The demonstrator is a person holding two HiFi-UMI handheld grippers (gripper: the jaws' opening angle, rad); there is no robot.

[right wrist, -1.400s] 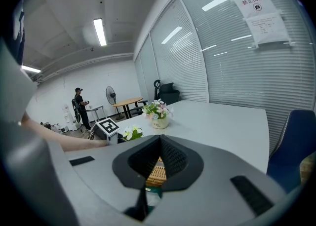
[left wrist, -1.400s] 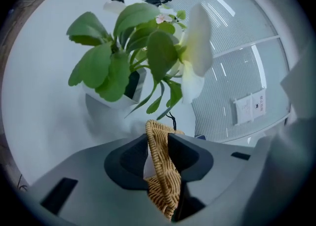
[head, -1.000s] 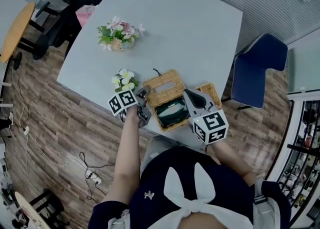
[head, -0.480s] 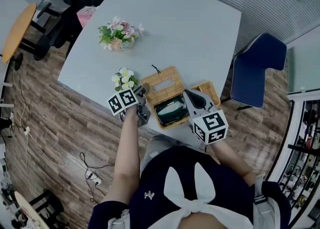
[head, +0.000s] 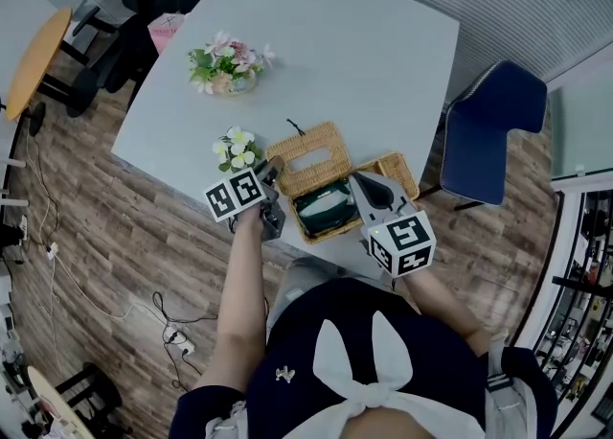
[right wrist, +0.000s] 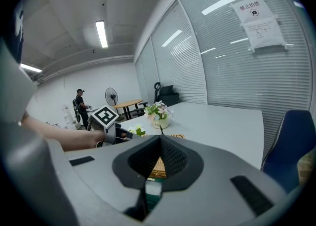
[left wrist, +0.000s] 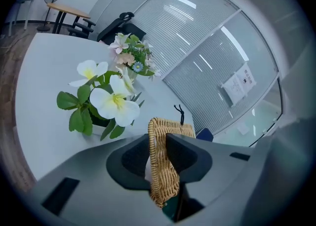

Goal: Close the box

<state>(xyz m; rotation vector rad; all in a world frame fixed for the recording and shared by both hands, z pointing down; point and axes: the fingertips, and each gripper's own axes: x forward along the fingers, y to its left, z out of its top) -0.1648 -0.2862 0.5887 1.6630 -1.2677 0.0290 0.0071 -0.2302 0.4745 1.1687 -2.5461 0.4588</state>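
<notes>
- Two grippers, one job: wicker box (head: pixel 330 233) sits near table (head: pixel 364 54) edge, approx 6 o'clock of tabletop in head view. Base is open w/ dark green pack (head: pixel 326 209) showing inside.
- Lid (head: pixel 308 154) is tilted up at 12 o'clock of base, not yet down. Hinge is prob. on far side (a judgement, not seen).
- Left gripper (head: pixel 272 174) is at 9 o'clock of box, clamped on lid's side edge. Left gripper view shows the weave pinched edge-on btw both pads.
- Its jaws have just been closing a little w/ lid btw them, likely firming the hold so lid doesn't slip while swung.
- Edge grip rather than a top grip prob. leaves lid's face free to drop flat onto base.
- Right gripper (head: pixel 356 181) is at 3 o'clock of box, jaws together, nothing in them. Tip is just beside base rim, prob. to steady base or press lid home; contact can't be told.
- Small white-flower pot (head: pixel 235 150) is just beside left gripper at its 11 o'clock. It's a tight spot and the pot could get knocked.
- Pink bouquet (head: pixel 228 65) is well apart at 11 o'clock of box, no issue.
</notes>
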